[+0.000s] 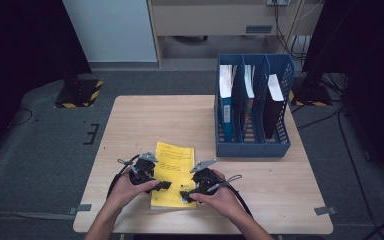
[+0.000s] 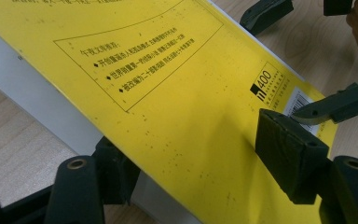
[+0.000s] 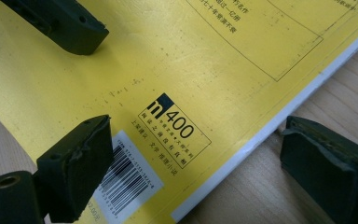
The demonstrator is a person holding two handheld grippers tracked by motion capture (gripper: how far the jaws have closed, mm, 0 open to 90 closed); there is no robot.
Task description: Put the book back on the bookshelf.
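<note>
Yellow book (image 1: 172, 172) lies flat on desk (image 1: 280, 185), near edge, long axis running away from the person. Left tool (image 1: 164, 185) straddles its left corner, right tool (image 1: 185, 196) its right corner; both released, neither clamping.

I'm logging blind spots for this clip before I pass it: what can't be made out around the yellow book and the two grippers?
- Left gripper: in its own view the yellow book hides the lower pad's contact, so a grip can't be confirmed.
- Right gripper: one pad lies over the cover, the other beside the page edge; pressure can't be judged.
- Barcode: digits too small, partly under the pad.
- Blue file rack: titles of the books inside too small in the high view.
</note>
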